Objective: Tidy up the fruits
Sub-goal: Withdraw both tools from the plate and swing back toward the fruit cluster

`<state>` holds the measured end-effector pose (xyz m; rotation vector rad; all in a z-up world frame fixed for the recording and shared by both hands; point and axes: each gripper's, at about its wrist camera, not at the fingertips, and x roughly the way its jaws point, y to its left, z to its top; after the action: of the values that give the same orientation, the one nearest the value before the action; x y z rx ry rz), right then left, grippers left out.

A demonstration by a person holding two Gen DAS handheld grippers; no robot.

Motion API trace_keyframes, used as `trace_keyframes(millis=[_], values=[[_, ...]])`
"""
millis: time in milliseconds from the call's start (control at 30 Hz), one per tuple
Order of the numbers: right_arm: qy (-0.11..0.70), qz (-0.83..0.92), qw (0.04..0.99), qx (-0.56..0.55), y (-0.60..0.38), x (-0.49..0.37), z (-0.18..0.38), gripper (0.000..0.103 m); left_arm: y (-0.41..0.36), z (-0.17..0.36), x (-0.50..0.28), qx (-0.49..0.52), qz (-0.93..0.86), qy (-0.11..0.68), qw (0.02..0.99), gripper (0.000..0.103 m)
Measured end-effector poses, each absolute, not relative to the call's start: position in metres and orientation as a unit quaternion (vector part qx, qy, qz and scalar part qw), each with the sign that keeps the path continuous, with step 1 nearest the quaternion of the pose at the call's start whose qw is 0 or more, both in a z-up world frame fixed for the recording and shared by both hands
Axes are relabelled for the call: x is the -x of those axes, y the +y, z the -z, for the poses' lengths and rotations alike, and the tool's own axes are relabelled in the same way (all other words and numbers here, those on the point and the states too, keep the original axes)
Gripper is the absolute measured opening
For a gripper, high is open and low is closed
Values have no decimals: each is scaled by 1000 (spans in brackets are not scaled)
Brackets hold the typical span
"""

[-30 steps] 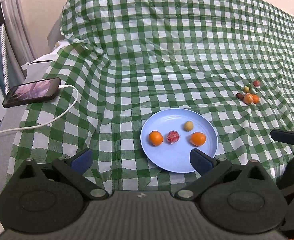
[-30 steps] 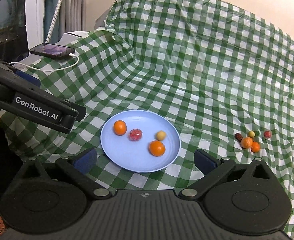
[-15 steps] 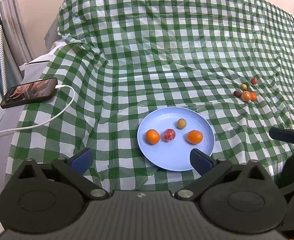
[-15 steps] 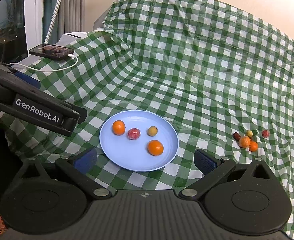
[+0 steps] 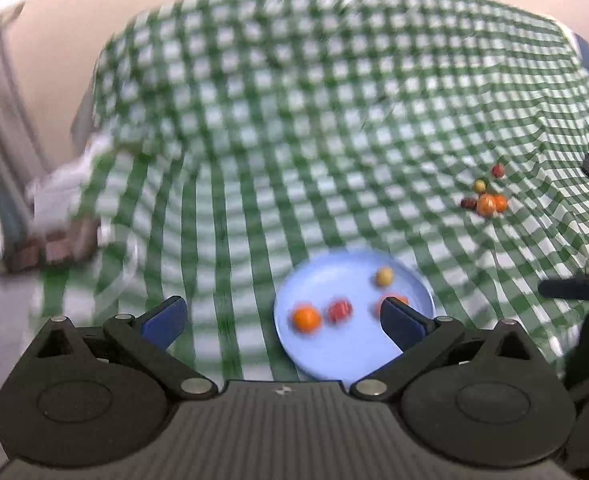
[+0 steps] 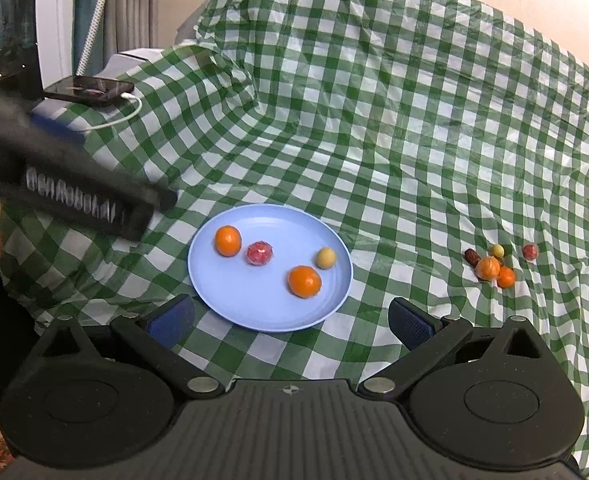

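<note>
Right now my left gripper [image 5: 281,316] and right gripper [image 6: 290,318] both hang with jaws wide apart and empty, just short of the blue plate [image 6: 250,304]. On the plate, left to right, sit an orange [image 6: 227,241], a red fruit [image 6: 259,253], a second orange [image 6: 304,281] and a yellow fruit [image 6: 326,258]. Well right of it lies the loose cluster [image 6: 493,266]; I judge a hurried pinch there could send round fruit rolling down the creased cloth [image 6: 374,120].

— What's unclear?
— The left wrist view is smeared; the round pale-blue plastic plate [image 5: 334,356] blurs, and a dark blue finger pad [image 5: 398,318] hides one orange fruit [image 5: 399,299].
— Elsewhere?
— The black left gripper [image 6: 74,196] lettering is unreadable.
</note>
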<state>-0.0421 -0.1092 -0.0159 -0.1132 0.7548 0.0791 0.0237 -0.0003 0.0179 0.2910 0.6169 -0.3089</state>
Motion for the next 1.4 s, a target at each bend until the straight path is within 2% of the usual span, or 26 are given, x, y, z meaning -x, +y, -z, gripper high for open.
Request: trace_keyframes(millis=[267, 533, 733, 900, 1067, 1200, 1400], values=[[399, -34, 913, 72, -104, 27, 28, 102, 9, -46, -111, -256, 93, 160, 949, 103], [439, -30, 893, 94, -97, 9, 45, 102, 67, -19, -219, -278, 17, 199, 940, 103], [456, -49, 880, 121, -82, 2, 53, 102, 95, 5, -257, -272, -19, 239, 932, 103], [467, -52, 874, 123, -80, -2, 57, 102, 88, 12, -261, -263, 23, 287, 921, 103], [468, -45, 875, 112, -85, -2, 55, 102, 71, -25, -226, -233, 45, 224, 945, 103], [464, -38, 880, 98, -89, 0, 52, 102, 55, -50, -199, -199, 79, 214, 953, 103], [438, -24, 896, 71, -100, 10, 40, 102, 12, -57, -153, -224, 109, 199, 948, 103]])
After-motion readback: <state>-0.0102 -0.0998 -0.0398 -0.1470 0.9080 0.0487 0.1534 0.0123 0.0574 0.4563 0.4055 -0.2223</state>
